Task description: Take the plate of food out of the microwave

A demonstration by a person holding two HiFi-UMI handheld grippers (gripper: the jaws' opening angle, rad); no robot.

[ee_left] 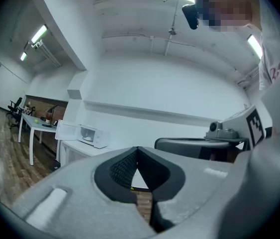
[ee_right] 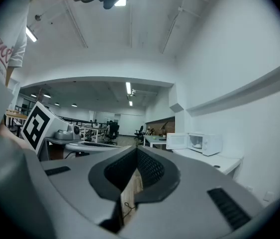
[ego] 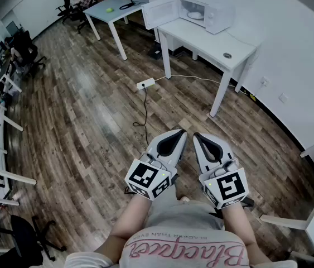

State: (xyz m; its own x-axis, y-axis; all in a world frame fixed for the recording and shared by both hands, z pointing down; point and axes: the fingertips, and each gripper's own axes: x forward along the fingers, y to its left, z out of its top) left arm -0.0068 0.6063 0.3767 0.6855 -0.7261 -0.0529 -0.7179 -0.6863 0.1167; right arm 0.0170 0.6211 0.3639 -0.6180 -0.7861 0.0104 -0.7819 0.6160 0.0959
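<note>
Two grippers, both level, side by side. Left gripper (ego: 178, 134): jaws pressed together, nothing between. Right gripper (ego: 199, 136): same. One microwave (ego: 211, 14) on the white table (ego: 223, 50) across the room, door (ego: 159, 13) swung open. One plate (ego: 196, 15) inside, probably with food on it, too small to confirm. It's well apart from both grippers.

Right gripper (ee_right: 137, 148) jaws together, empty; microwave (ee_right: 207, 143) ahead on white table (ee_right: 215, 160), door open, plate (ee_right: 198, 145) inside.
</note>
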